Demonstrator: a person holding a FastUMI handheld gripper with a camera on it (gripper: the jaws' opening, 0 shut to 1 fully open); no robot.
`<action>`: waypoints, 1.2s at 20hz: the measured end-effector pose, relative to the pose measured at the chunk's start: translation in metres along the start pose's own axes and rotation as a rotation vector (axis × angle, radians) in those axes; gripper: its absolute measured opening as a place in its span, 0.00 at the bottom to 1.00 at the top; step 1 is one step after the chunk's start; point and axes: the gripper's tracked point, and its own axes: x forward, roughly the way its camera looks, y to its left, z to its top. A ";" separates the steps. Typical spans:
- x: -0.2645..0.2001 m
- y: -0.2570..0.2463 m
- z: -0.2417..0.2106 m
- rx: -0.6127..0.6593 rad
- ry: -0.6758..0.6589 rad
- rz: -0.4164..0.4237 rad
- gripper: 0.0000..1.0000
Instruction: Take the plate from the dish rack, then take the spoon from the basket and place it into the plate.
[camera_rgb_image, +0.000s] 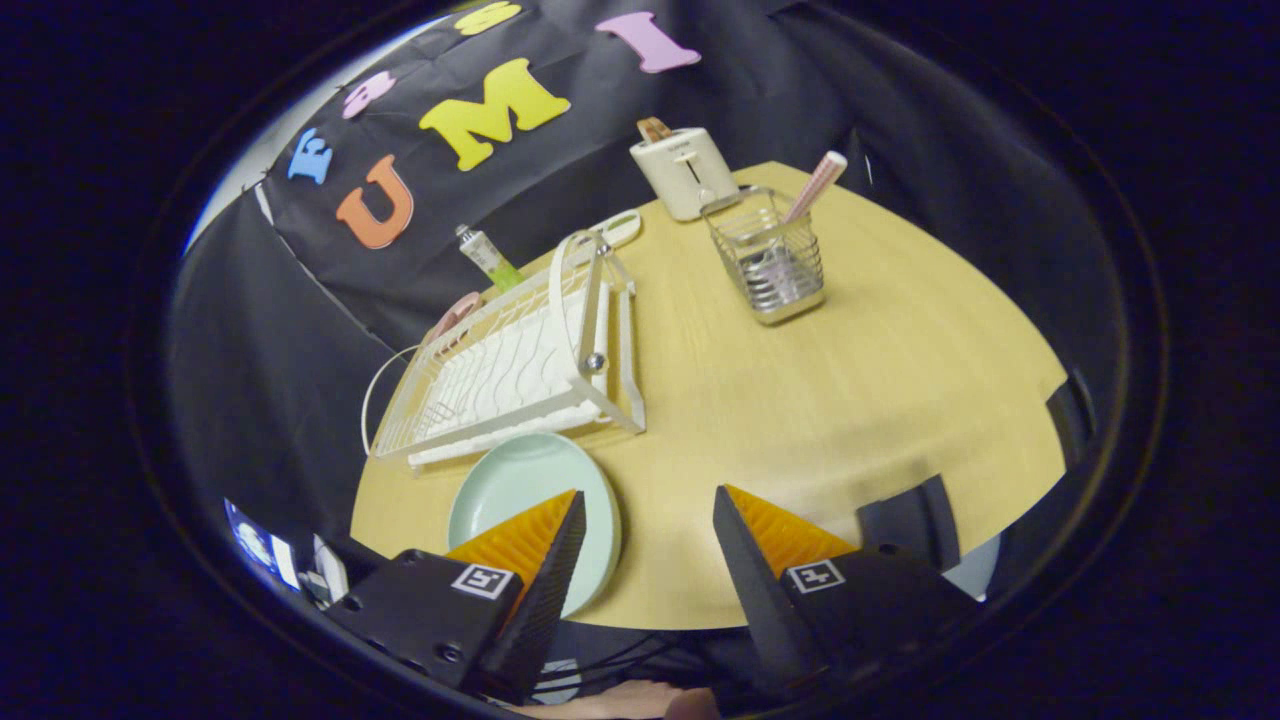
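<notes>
Holding my fingers (648, 520) spread apart with nothing between them, I hang above the pale wooden desk (800, 400). Under my left finger lies the round mint-green plate (520, 480), flat on the desk just in front of the white wire dish rack (510, 370). Well beyond, the pink-handled spoon (815, 185) stands tilted in the square metal wire basket (770, 255), beside a white toaster (685, 170). I judge the spoon light, stiff and slick; pinching the exposed handle near its top looks safest.
</notes>
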 end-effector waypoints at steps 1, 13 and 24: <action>-0.006 -0.012 0.013 -0.030 -0.046 -0.026 0.85; 0.007 -0.089 0.141 -0.381 -0.537 -0.189 0.85; 0.065 -0.104 0.182 -0.183 -0.494 -0.073 0.52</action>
